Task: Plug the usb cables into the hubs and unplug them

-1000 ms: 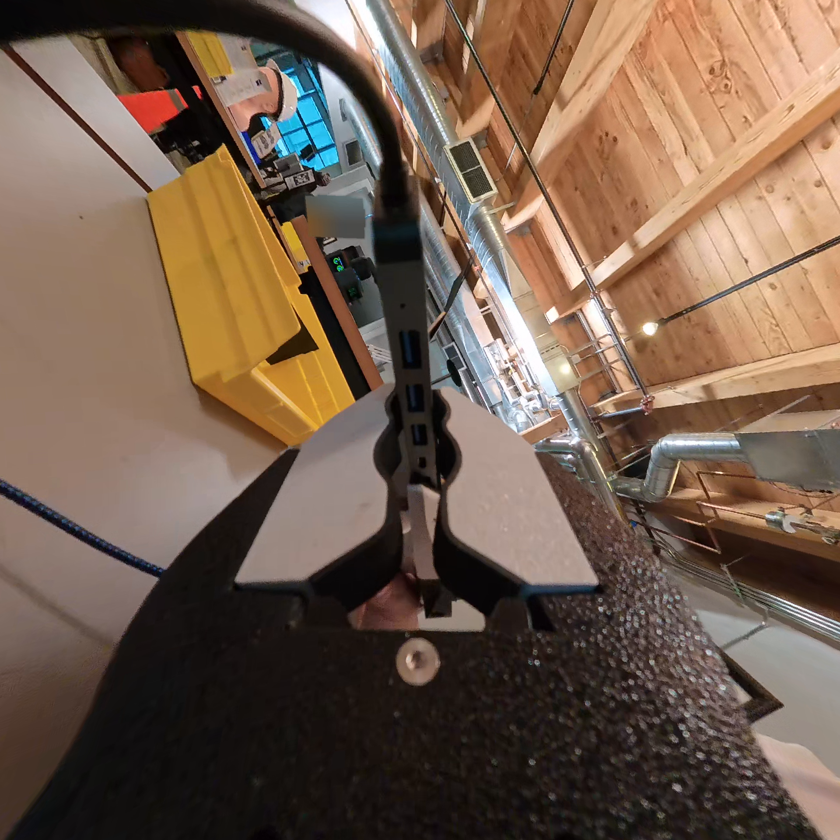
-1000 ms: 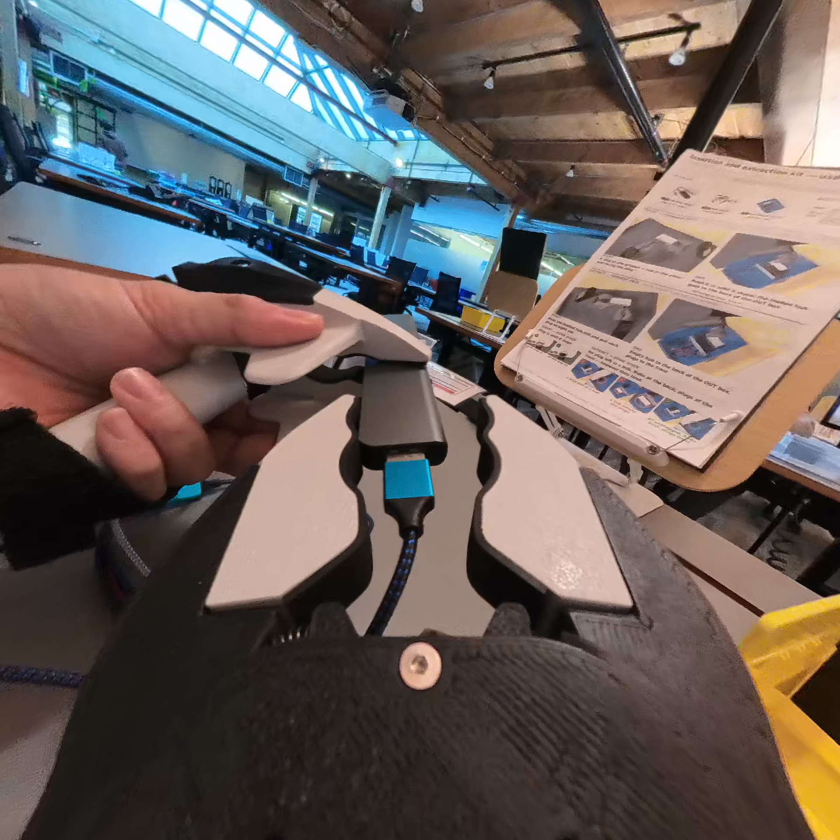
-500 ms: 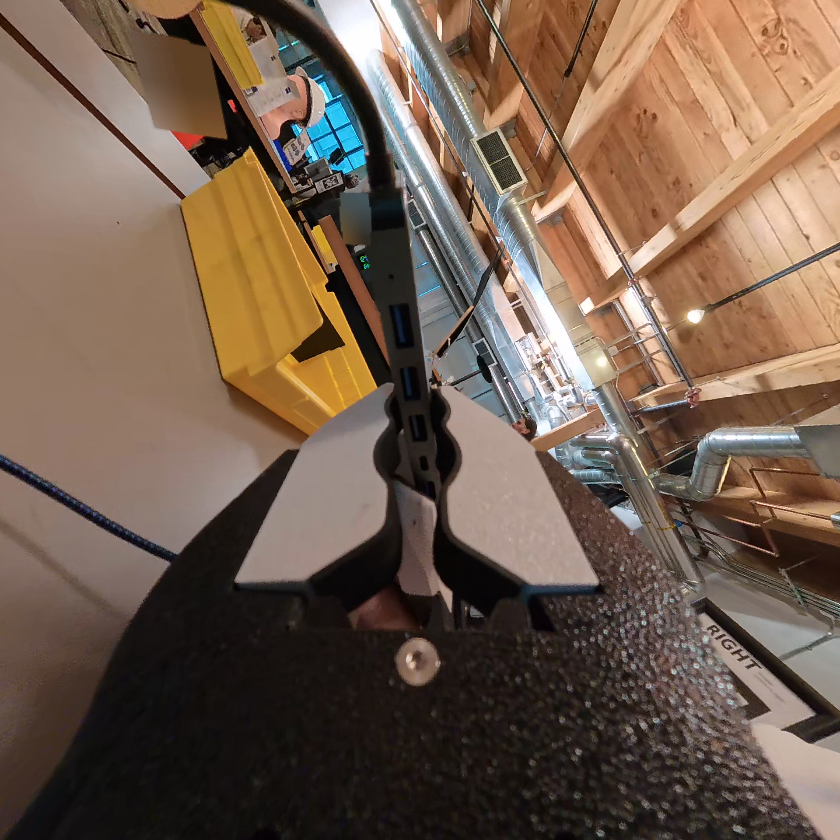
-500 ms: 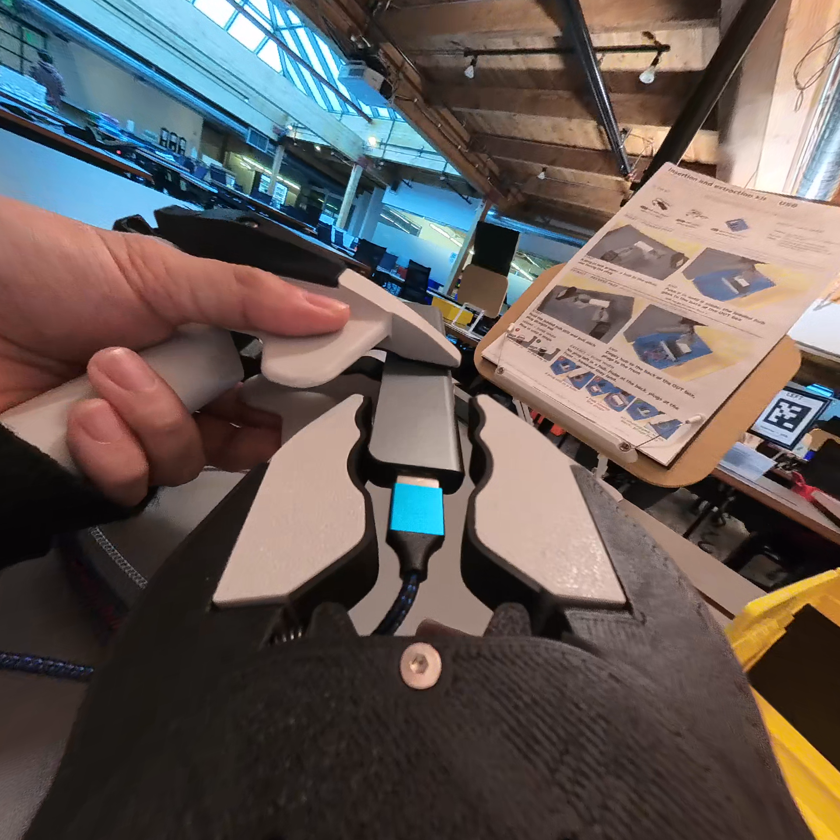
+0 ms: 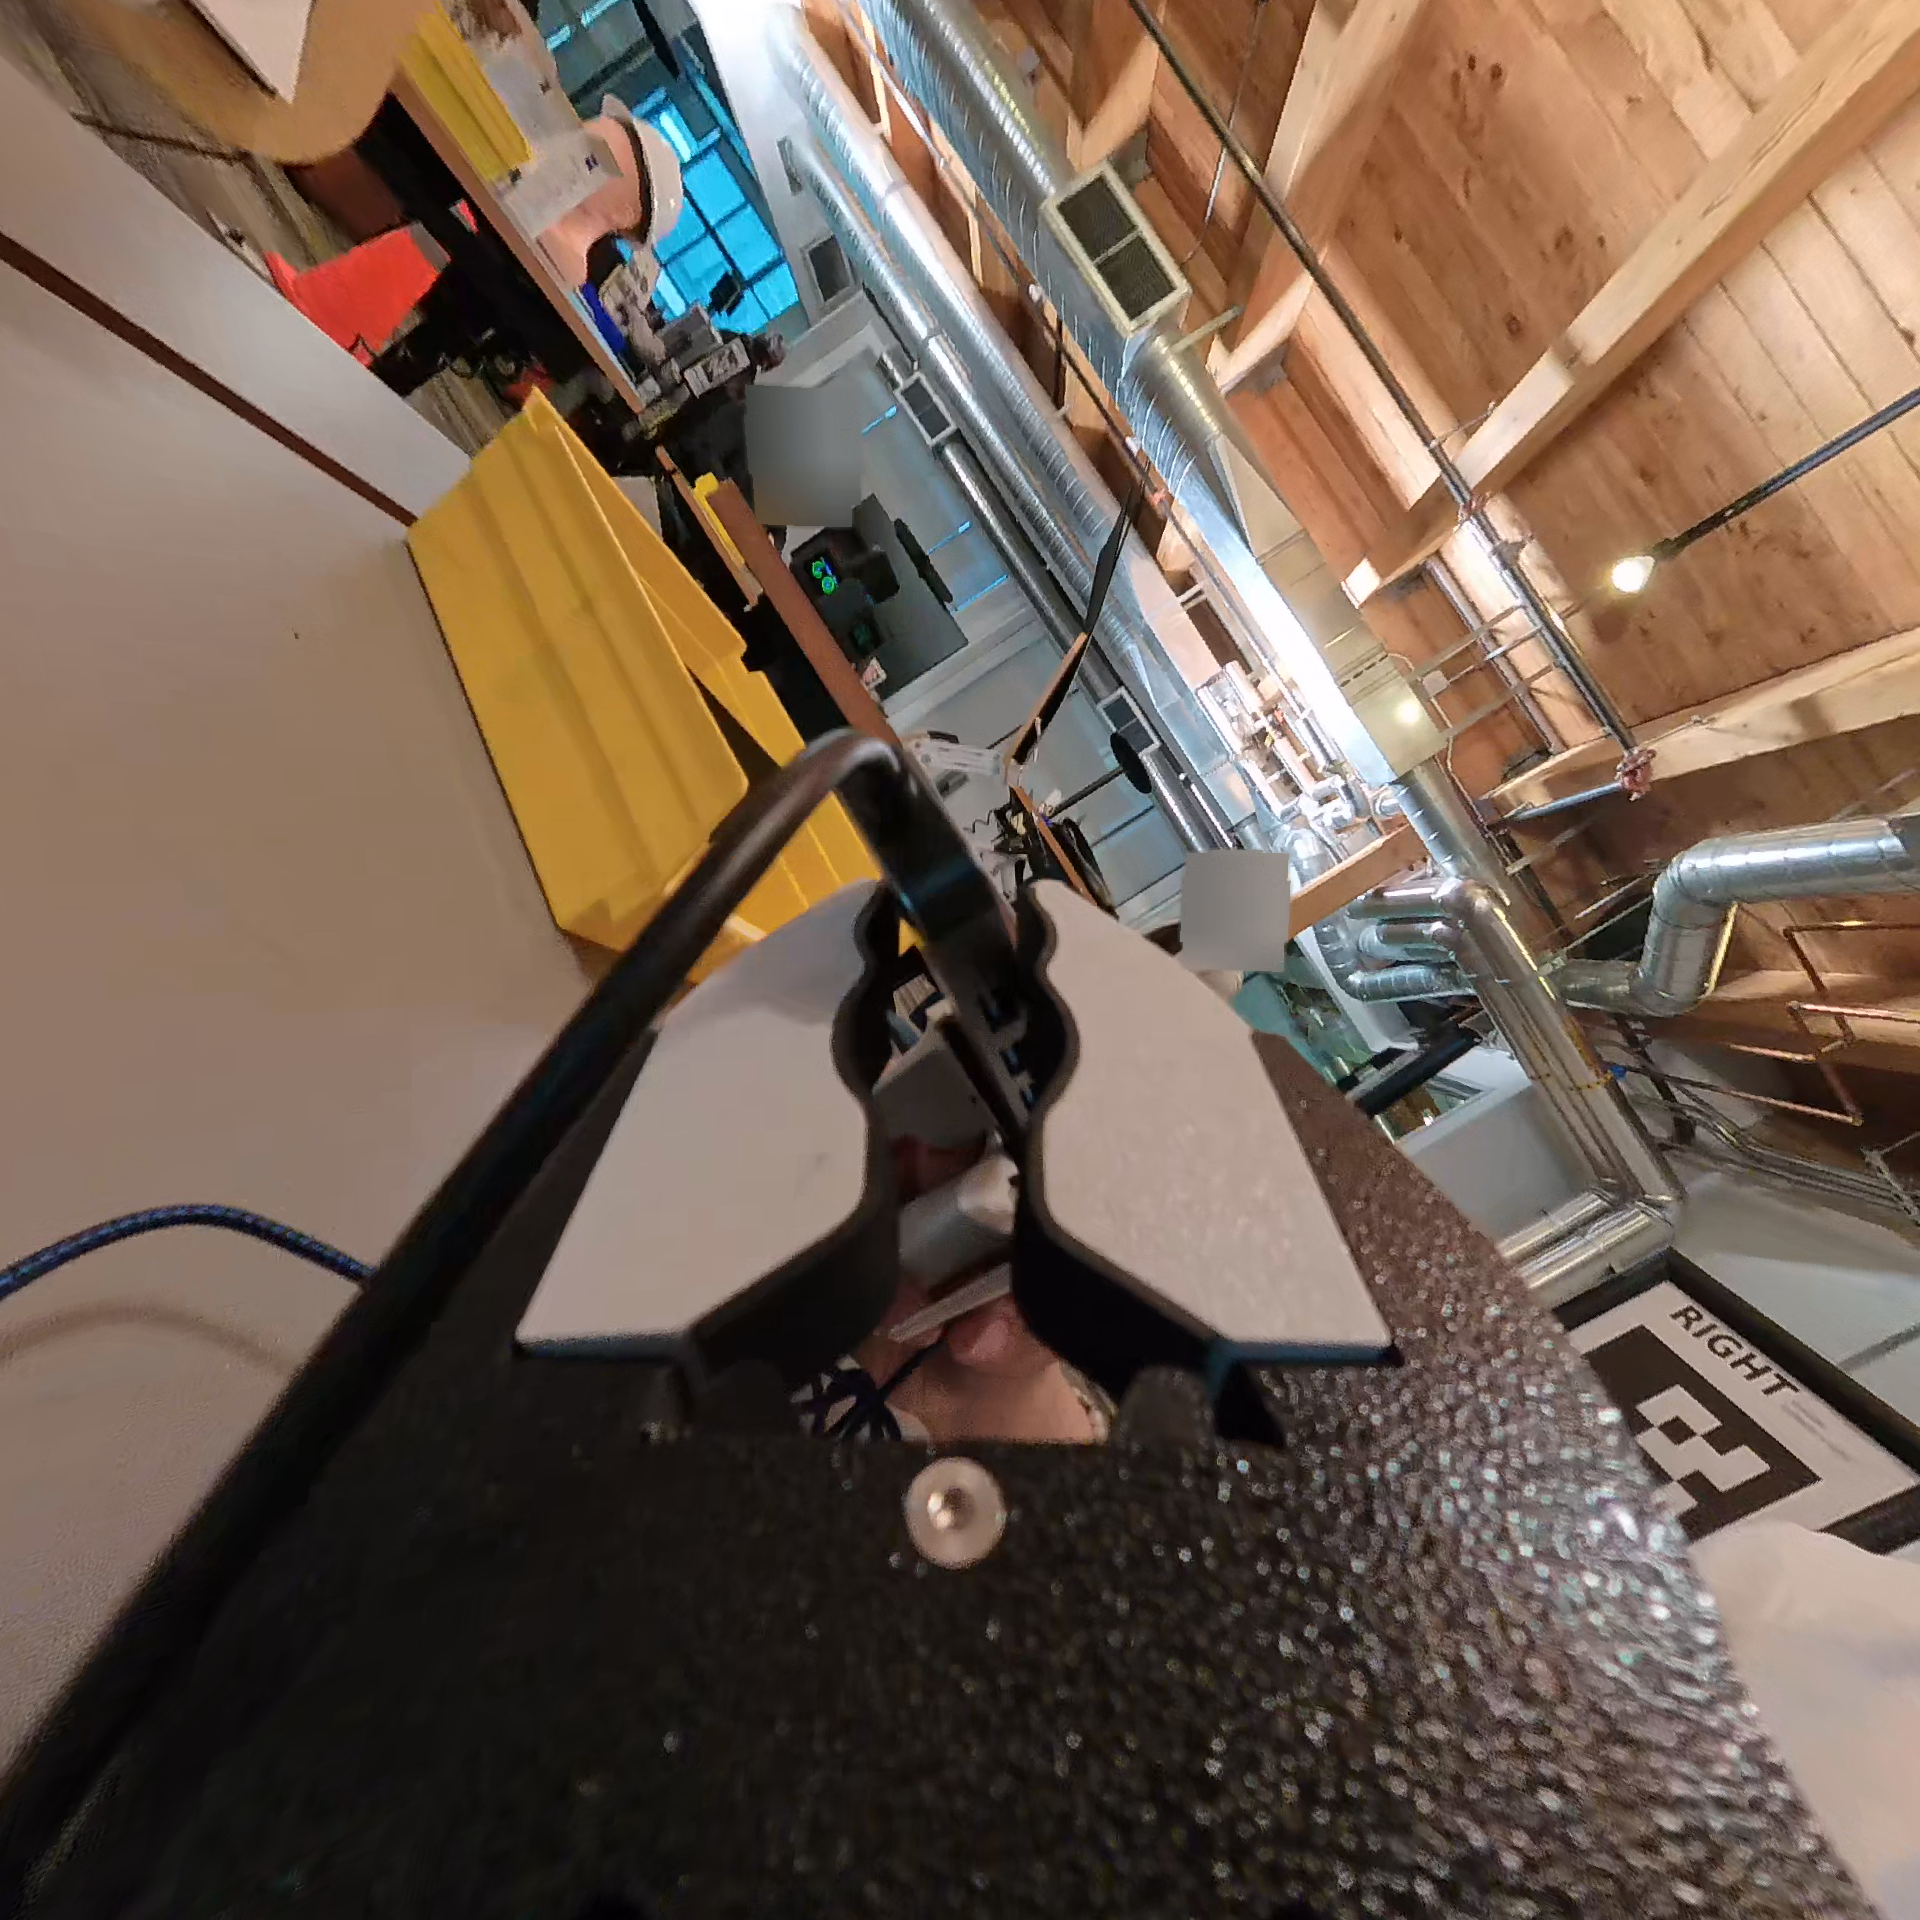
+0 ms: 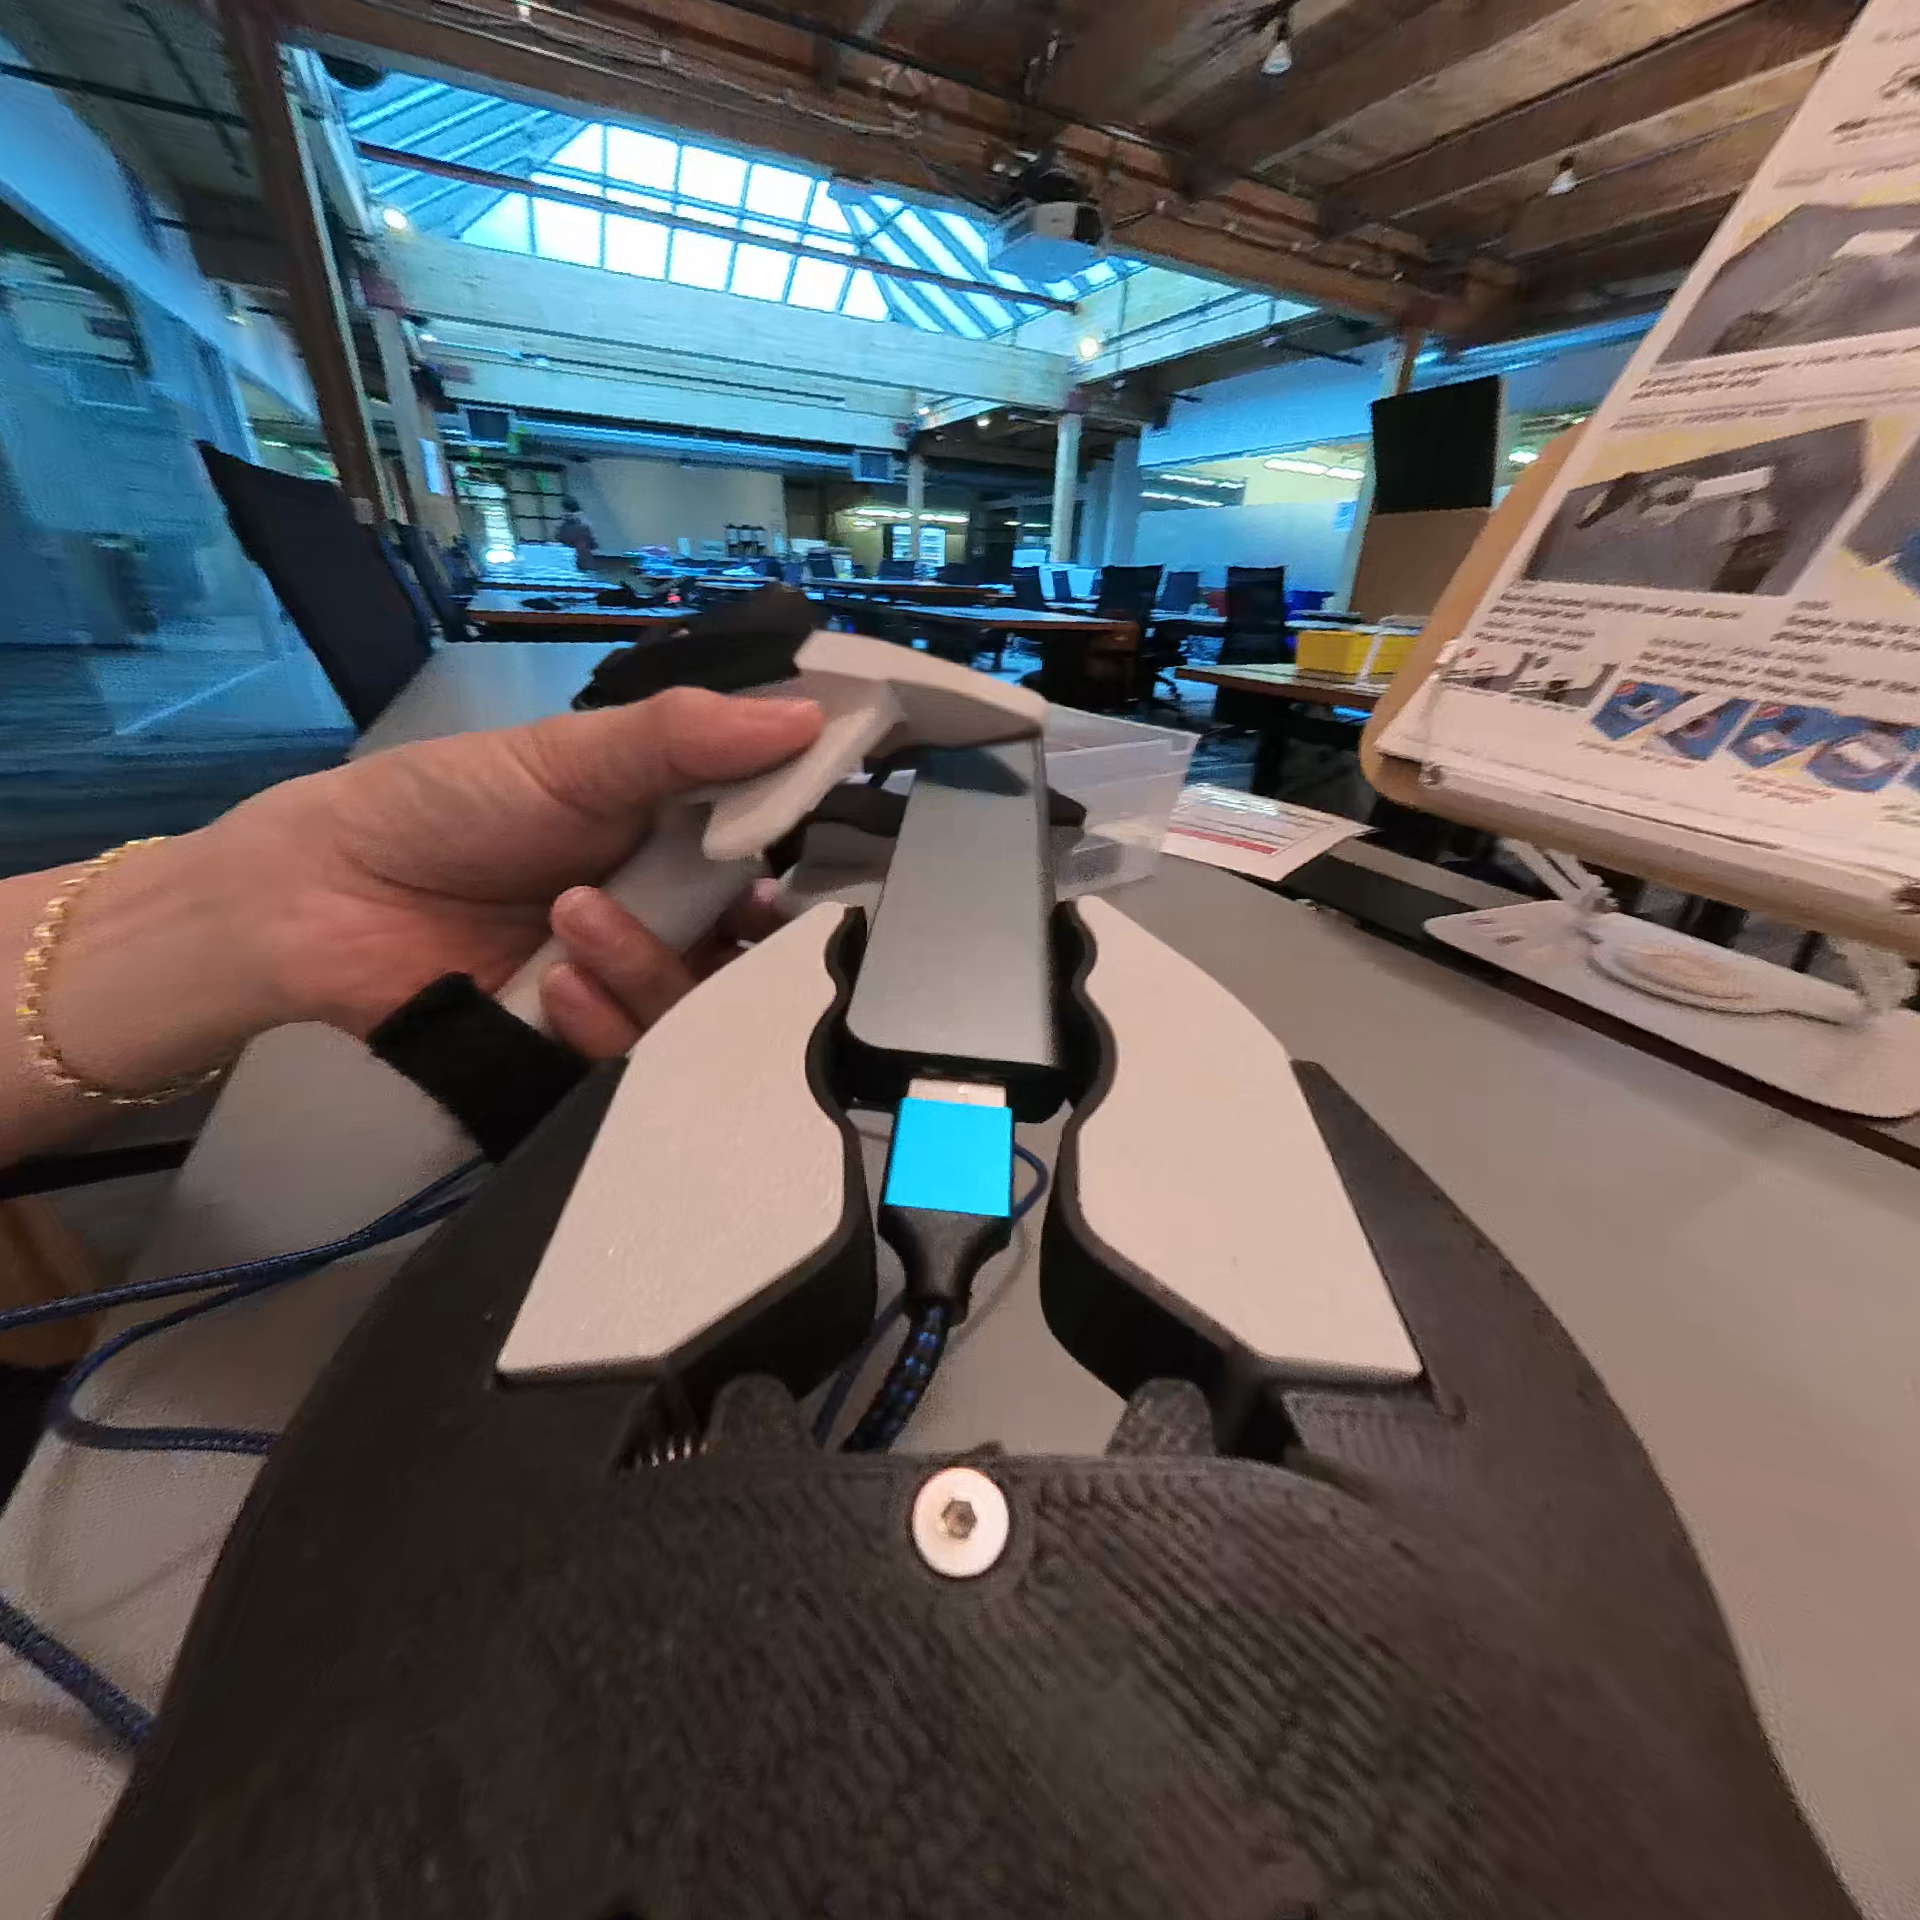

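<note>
Nearest the right claw (image 6: 956, 1132), the blue plug (image 6: 949, 1155) sits between its parted fingers, ungripped, seated in the hub (image 6: 961, 914). The hub's long axis runs straight ahead (approx. in line w/ the plug) to the left claw (image 6: 914, 717), clamped on the hub's far end above the bench (image 6: 1558, 1195).

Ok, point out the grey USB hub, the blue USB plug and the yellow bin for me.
grey USB hub (image 6: 961, 935): right wrist view, on its flat top face.
blue USB plug (image 6: 949, 1156): right wrist view, on its blue shell.
yellow bin (image 5: 582, 665): left wrist view, on its ribbed side.
</note>
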